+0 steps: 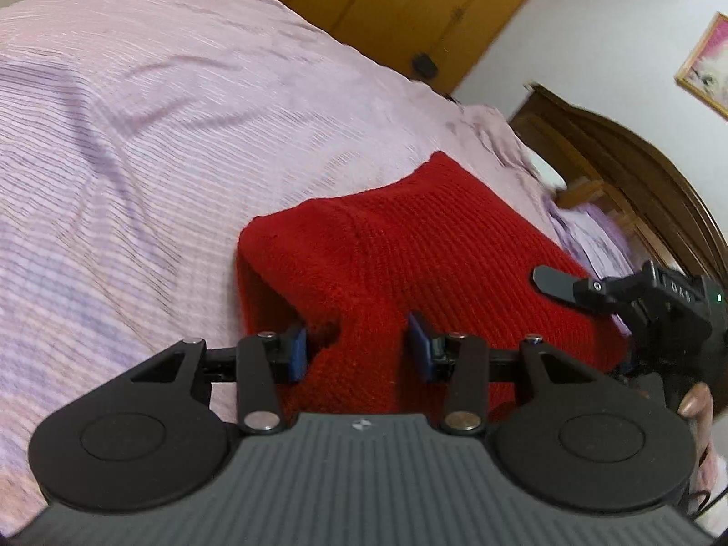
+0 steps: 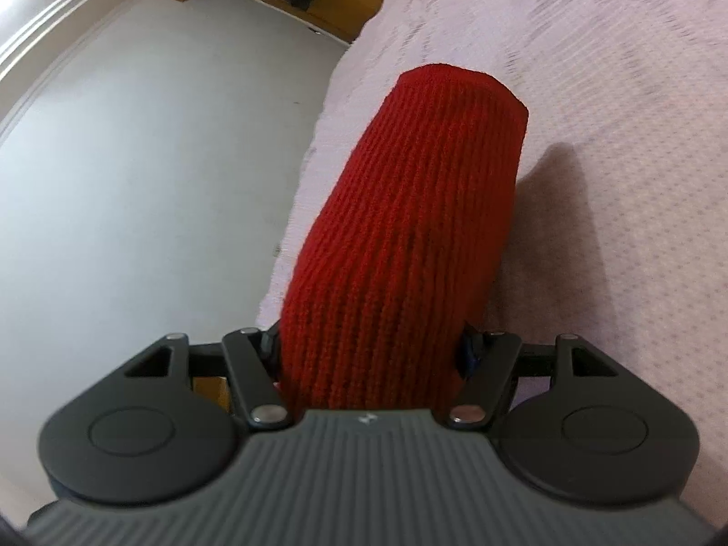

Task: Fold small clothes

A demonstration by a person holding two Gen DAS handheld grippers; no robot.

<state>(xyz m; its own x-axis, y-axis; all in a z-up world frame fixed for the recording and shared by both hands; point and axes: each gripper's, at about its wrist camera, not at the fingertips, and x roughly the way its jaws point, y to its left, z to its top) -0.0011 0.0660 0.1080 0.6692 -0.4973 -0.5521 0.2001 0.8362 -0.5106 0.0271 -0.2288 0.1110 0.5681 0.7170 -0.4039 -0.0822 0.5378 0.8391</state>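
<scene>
A red knitted garment (image 1: 409,255) hangs lifted above the pink bedspread (image 1: 159,136). My left gripper (image 1: 359,350) is shut on its near edge, its blue pads (image 1: 298,352) pinching a thick bunch of the knit between them. My right gripper (image 2: 371,355) is shut on the same red garment (image 2: 409,209), which stands up between its fingers and hides the pads. The right gripper also shows at the right edge of the left wrist view (image 1: 637,314), at the garment's far corner.
The pink bedspread (image 2: 591,91) covers the bed. A dark wooden headboard (image 1: 637,173) and wooden wardrobes (image 1: 409,0) stand behind. The bed edge and grey floor (image 2: 159,159) lie to the left in the right wrist view.
</scene>
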